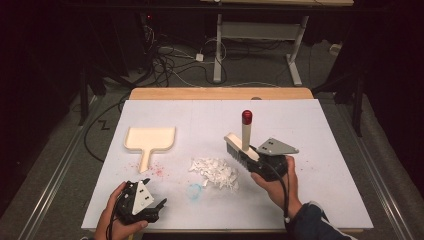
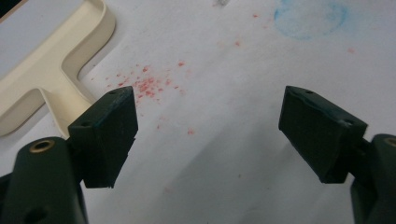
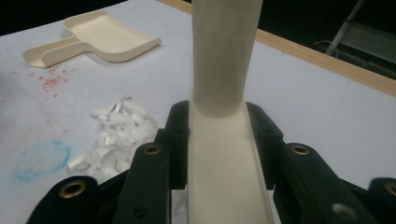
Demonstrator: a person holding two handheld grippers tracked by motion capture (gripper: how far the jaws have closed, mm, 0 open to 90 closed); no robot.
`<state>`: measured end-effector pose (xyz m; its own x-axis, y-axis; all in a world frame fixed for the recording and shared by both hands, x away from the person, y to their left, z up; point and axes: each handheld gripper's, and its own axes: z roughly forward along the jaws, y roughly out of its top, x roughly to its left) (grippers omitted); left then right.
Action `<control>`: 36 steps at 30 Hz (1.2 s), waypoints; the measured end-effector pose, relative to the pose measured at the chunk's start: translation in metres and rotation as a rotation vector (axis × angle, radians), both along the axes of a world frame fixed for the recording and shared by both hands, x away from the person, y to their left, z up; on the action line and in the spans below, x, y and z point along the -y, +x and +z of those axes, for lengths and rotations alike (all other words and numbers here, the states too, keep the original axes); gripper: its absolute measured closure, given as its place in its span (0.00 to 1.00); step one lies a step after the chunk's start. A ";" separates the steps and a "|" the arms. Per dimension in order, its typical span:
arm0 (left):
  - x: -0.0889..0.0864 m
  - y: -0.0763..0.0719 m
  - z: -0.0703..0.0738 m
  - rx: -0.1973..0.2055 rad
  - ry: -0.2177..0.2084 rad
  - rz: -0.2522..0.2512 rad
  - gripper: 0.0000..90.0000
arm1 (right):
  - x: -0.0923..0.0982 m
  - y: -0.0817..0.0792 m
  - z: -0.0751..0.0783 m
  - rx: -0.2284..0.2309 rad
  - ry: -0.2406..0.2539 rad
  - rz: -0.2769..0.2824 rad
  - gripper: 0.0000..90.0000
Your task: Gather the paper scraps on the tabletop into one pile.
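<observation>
1. The work in hand looks like a sweep-up: the right gripper (image 1: 260,161) has its fingers clamped on the flat back of a small brush (image 1: 242,145), which it holds just right of the pile of paper scraps (image 1: 216,173) near the middle of the tabletop (image 1: 310,130).
2. In the right gripper view the brush back (image 3: 224,158) runs between the two black fingers (image 3: 178,140), pressed from both sides, with the round handle rising ahead.
3. The left gripper (image 1: 150,207) rests at the near left edge, fingers (image 2: 109,135) spread wide with nothing between them; the dustpan (image 1: 150,140) lies flat up and to the left of the scraps, untouched.
4. My reading: the brush is gripped but sweeping has not begun. Next, the left gripper would need to take the dustpan's handle (image 2: 56,88) and set its open lip beside the pile, while the bristles come down on the far side.
5. Materials: the brush is cream plastic with a red-capped handle and dark bristles; the dustpan is smooth cream plastic with a raised rim; the scraps are light, white, crumpled bits, likely to scatter. The tabletop is matt white, flecked with red specks (image 1: 159,170) and a blue smudge (image 1: 194,191).
</observation>
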<state>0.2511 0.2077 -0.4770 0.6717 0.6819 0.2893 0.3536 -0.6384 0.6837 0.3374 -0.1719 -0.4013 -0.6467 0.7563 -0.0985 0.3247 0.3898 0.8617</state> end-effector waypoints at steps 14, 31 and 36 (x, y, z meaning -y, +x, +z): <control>0.004 0.000 -0.002 -0.012 0.022 -0.003 0.21 | 0.067 -0.038 -0.015 -0.135 -0.068 0.177 0.75; 0.004 0.003 -0.005 -0.024 0.022 -0.015 0.21 | -0.005 -0.028 -0.024 -0.055 -0.084 0.315 0.75; 0.004 0.002 -0.005 -0.023 0.022 -0.017 0.21 | -0.011 -0.027 -0.019 -0.023 -0.074 0.318 0.75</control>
<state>0.2532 0.2035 -0.4818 0.6901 0.6637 0.2885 0.3581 -0.6596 0.6609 0.3103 -0.1604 -0.4200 -0.8519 0.5078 -0.1282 0.1962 0.5364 0.8208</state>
